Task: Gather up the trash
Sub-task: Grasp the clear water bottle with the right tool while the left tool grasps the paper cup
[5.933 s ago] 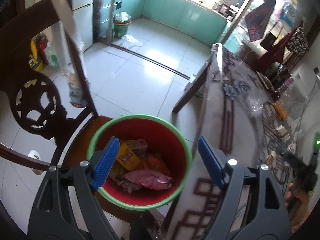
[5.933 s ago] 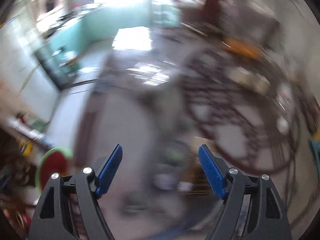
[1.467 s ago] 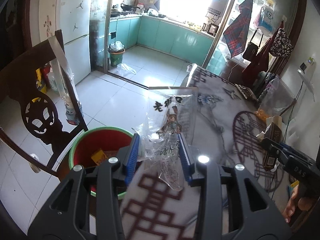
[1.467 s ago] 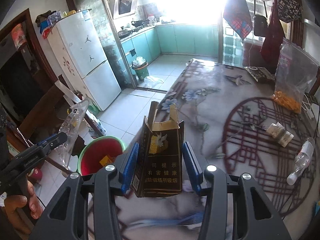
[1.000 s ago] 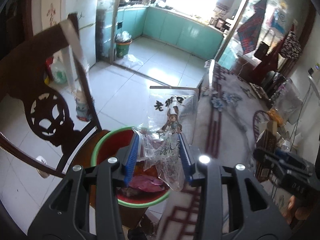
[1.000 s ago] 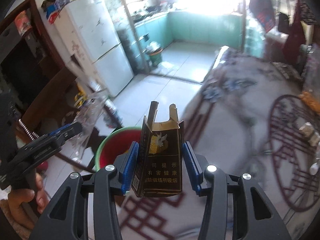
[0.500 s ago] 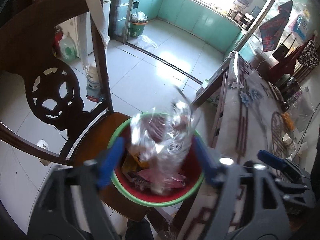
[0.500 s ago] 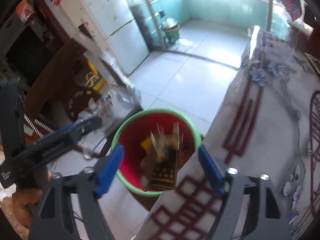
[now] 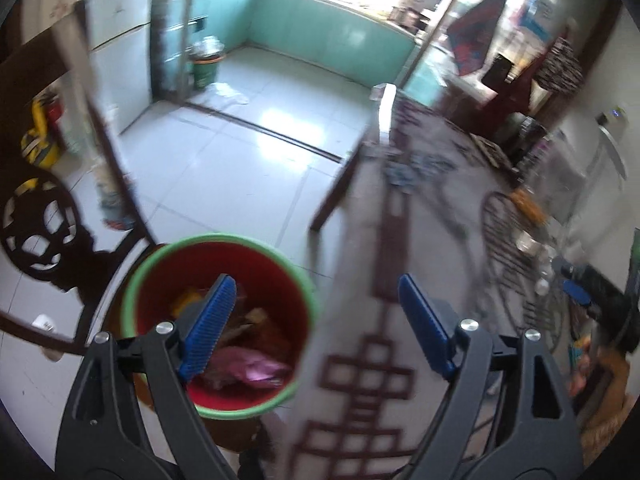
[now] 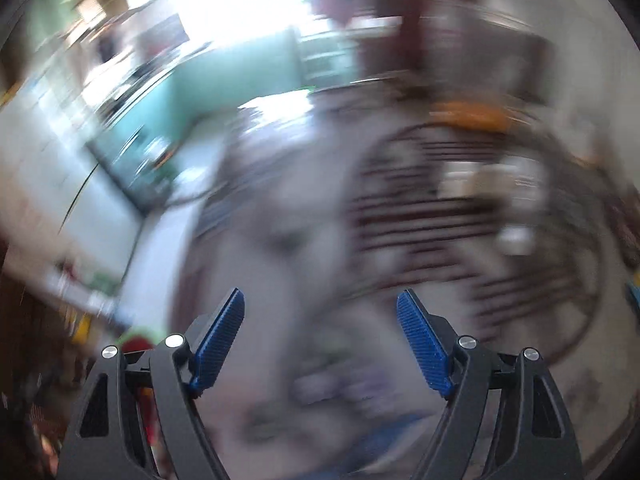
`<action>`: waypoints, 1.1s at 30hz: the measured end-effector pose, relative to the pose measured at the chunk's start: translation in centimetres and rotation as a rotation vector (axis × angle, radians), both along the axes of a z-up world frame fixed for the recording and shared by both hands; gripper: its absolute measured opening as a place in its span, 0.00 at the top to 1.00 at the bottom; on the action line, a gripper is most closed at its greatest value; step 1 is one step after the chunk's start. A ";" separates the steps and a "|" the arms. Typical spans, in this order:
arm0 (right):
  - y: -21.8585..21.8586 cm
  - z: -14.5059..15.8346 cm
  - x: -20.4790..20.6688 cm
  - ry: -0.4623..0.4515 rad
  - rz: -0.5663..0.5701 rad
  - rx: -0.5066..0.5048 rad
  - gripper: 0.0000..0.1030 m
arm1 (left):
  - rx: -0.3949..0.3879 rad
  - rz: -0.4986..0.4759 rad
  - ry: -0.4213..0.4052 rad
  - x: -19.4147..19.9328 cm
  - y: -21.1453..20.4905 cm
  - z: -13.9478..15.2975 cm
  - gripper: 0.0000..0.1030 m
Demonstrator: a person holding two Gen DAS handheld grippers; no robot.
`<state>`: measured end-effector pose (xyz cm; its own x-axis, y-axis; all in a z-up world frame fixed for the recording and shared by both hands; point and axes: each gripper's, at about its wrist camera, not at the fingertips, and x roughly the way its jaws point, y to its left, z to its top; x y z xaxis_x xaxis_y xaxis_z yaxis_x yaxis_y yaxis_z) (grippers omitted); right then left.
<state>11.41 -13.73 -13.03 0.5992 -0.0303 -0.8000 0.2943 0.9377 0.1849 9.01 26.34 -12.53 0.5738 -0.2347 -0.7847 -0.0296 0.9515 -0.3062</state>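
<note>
Trash bin (image 9: 136, 292) beside table edge (image 9: 344, 280), left gripper (image 9: 316, 320) and right gripper (image 10: 320, 336) jaws released, empty.

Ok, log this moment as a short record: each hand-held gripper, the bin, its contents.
left hand-held gripper: open, empty, partly over the bin
right hand-held gripper: open, empty, view blurred
bin: red inside, green rim, on a wooden chair beside the table
contents: pink wrapper, yellow scrap
</note>
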 end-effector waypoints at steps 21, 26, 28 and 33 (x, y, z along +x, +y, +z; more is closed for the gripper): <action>-24.3 -10.3 9.4 0.227 -0.062 0.082 0.35 | -0.030 -0.266 -0.084 5.8 -31.1 4.3 0.06; -26.3 -8.9 6.4 0.155 0.031 0.147 0.56 | -0.073 -0.295 -0.032 9.5 -38.2 2.1 0.06; -26.9 -7.5 4.1 0.117 0.058 0.137 0.56 | -0.092 -0.289 0.003 11.3 -41.3 0.3 0.06; -28.6 -5.6 -0.5 0.083 0.061 0.132 0.56 | -0.108 -0.201 0.108 14.7 -45.9 -3.9 0.06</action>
